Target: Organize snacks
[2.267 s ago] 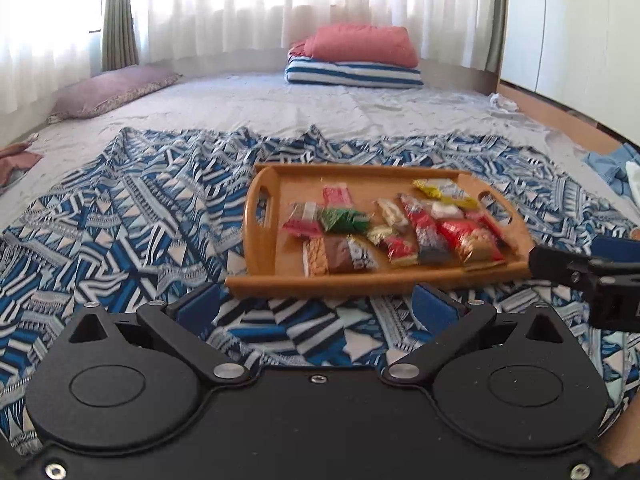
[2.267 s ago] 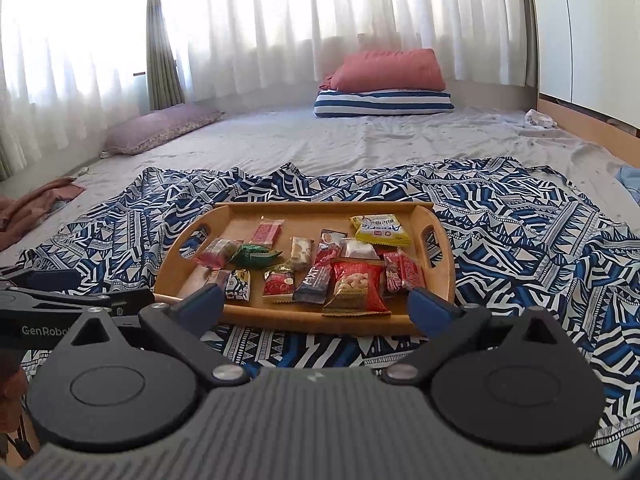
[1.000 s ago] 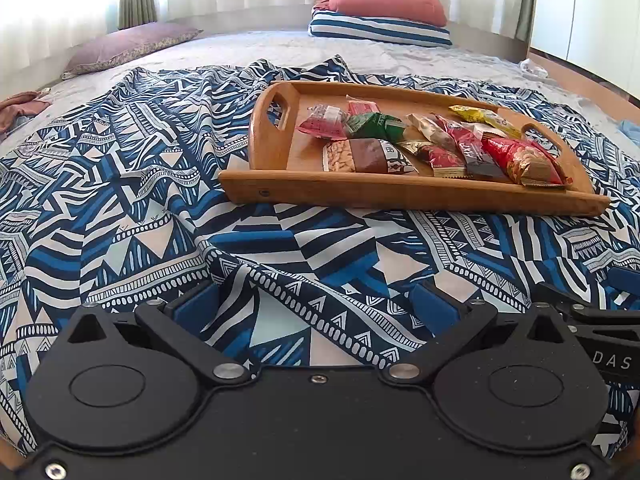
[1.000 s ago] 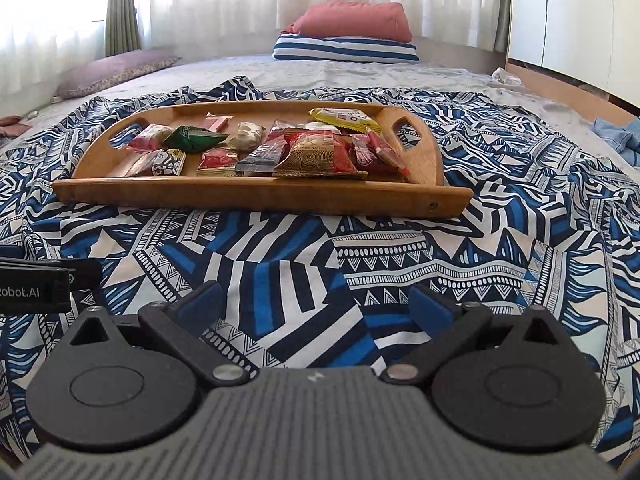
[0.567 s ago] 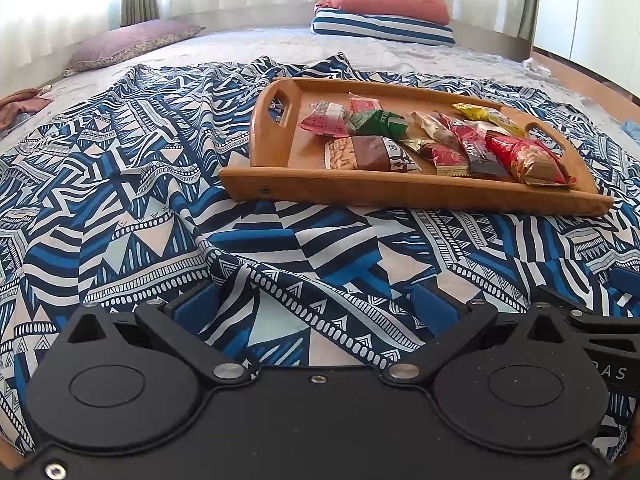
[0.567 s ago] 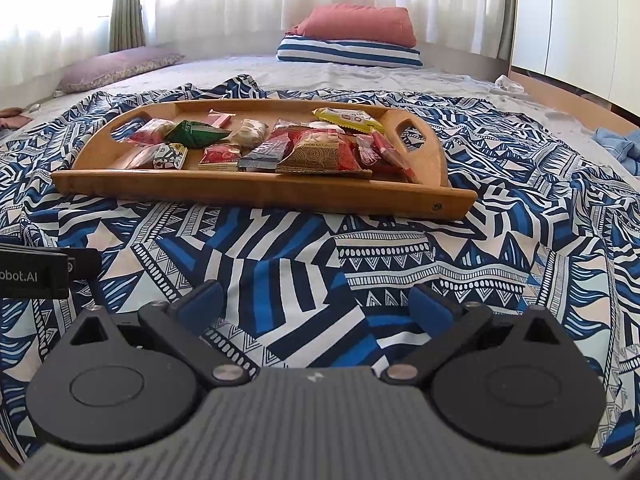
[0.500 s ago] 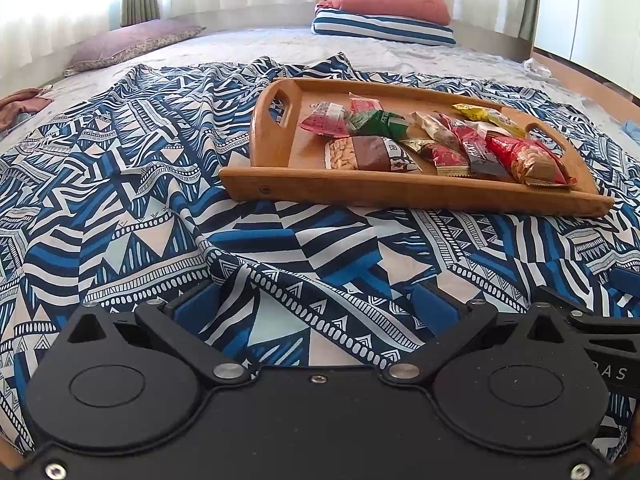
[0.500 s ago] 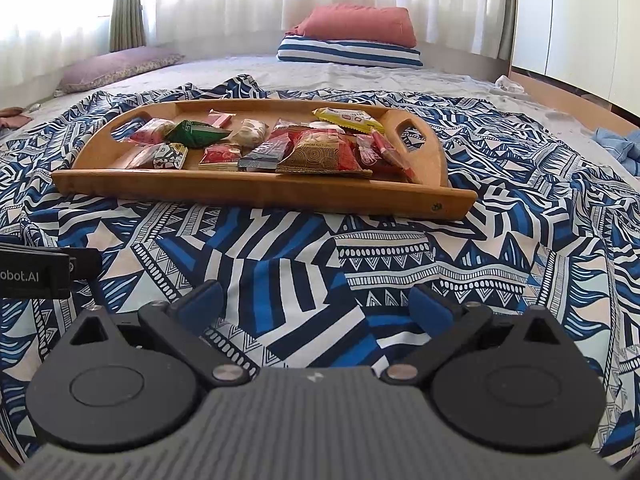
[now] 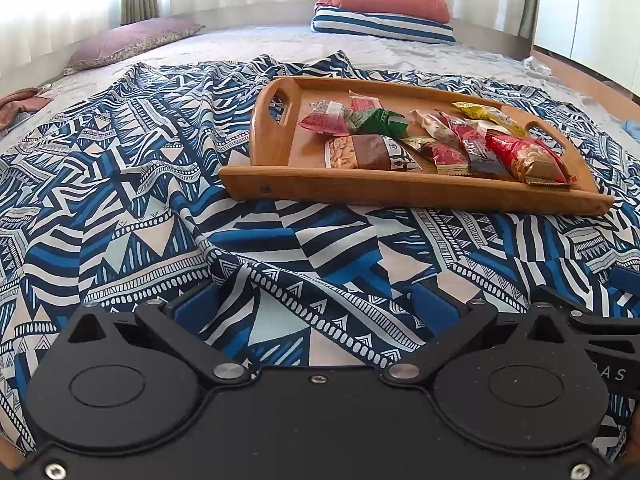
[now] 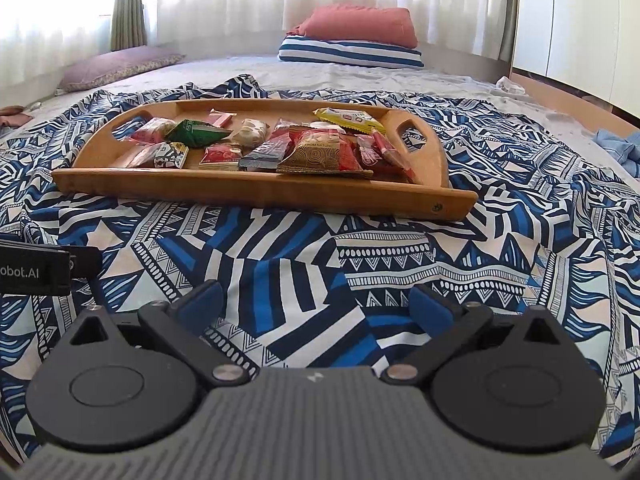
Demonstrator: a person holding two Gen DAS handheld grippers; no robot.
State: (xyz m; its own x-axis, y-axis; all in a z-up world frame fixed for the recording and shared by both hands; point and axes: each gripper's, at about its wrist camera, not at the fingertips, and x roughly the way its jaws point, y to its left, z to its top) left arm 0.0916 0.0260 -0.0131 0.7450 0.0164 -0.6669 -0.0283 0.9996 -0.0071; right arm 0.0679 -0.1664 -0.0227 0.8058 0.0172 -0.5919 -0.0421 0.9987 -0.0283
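A wooden tray (image 9: pixel 280 188) (image 10: pixel 256 196) with cut-out handles lies on a blue patterned cloth (image 9: pixel 132 208) (image 10: pixel 400 264). Several wrapped snacks fill it: a brown nut bar (image 9: pixel 370 152), a green packet (image 9: pixel 378 122) (image 10: pixel 196 132), and a red nut bag (image 9: pixel 528 160) (image 10: pixel 320 156). My left gripper (image 9: pixel 316 304) hovers low over the cloth in front of the tray, open and empty. My right gripper (image 10: pixel 316 300) also stands open and empty, short of the tray's near rim. Each gripper's body shows at the edge of the other's view.
The cloth is spread on a grey bed sheet (image 9: pixel 248 44). A striped pillow with a red one on top (image 10: pixel 352 36) lies at the far end. A mauve pillow (image 9: pixel 132 40) sits far left. A wooden edge and white cupboards (image 10: pixel 576 20) run along the right.
Both grippers have dropped from a high view of the tray to just above the cloth near it. Over the last half second nothing has visibly moved.
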